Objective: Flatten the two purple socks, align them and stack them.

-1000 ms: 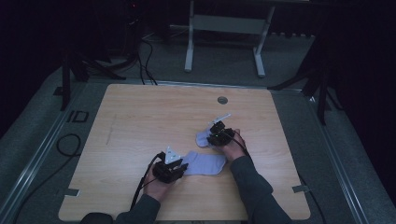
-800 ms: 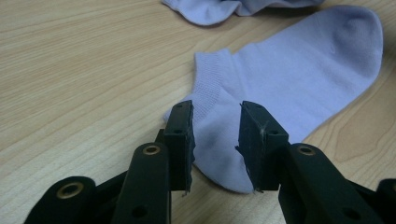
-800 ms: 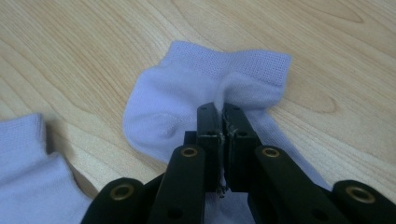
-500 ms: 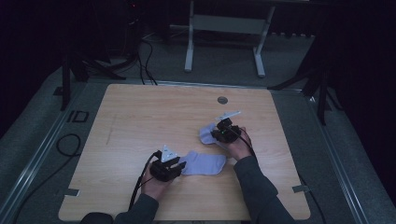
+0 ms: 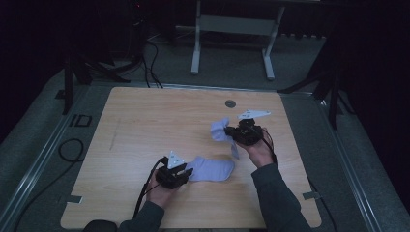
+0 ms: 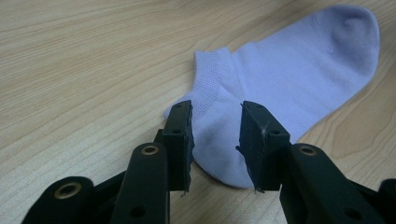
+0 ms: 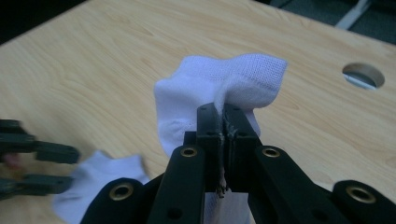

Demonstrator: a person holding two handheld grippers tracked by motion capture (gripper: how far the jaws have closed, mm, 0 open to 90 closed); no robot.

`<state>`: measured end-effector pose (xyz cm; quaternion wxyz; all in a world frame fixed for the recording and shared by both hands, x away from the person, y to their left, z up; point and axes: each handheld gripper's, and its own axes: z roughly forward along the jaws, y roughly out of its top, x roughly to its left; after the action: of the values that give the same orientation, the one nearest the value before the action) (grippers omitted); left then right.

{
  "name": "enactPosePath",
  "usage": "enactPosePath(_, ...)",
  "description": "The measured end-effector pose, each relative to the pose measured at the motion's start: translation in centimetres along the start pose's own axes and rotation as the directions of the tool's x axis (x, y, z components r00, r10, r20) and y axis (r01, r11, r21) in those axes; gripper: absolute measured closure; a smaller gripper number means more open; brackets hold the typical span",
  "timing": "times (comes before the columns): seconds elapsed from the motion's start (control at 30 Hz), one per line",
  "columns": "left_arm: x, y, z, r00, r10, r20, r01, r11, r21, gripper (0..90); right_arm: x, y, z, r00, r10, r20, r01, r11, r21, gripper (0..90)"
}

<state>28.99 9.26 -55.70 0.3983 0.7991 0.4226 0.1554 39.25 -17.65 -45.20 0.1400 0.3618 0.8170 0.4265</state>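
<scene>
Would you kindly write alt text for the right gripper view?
Shut black tongs pinch a white sock above a wooden table. A second sock lies lower left beside the other tongs; a round hole sits upper right.

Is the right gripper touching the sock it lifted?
Touching. In the right gripper view, the right gripper has its jaws pinched shut on the raised sock, fabric bunched between them.

We see a pale lilac sock (image 6: 299,79) lying on the light wooden table (image 5: 145,125) with fine brown grain. A second sock (image 7: 219,88) looks white with a lilac tint. Both grippers are black; the left gripper (image 6: 215,140) has brass-coloured rivets.
</scene>
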Motion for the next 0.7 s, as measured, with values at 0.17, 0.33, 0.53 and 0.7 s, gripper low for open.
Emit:
enactPosePath(0.17,0.0,0.0,-0.1,1.0000,0.002,-0.001,-0.002,1.0000,-0.001,64.1,1.4,0.3,-1.5,0.9995,-0.030,-0.002,0.030,0.999,-0.032,86.1)
enactPosePath(0.33,0.0,0.0,0.0,1.0000,0.003,-0.001,-0.003,1.0000,0.000,64.1,2.2,0.2,-2.5,0.9990,-0.045,0.001,0.046,0.998,-0.042,86.0)
enactPosePath(0.53,-0.2,0.0,0.1,1.0000,0.007,0.003,-0.007,1.0000,0.004,64.1,2.8,-0.5,-2.7,0.9992,-0.040,-0.003,0.040,0.998,-0.049,85.9)
enactPosePath(0.7,-0.3,-0.1,0.1,0.9999,0.011,0.006,-0.011,0.9999,0.008,64.3,3.3,-0.8,-2.2,0.9994,-0.034,-0.009,0.033,0.998,-0.054,85.9)
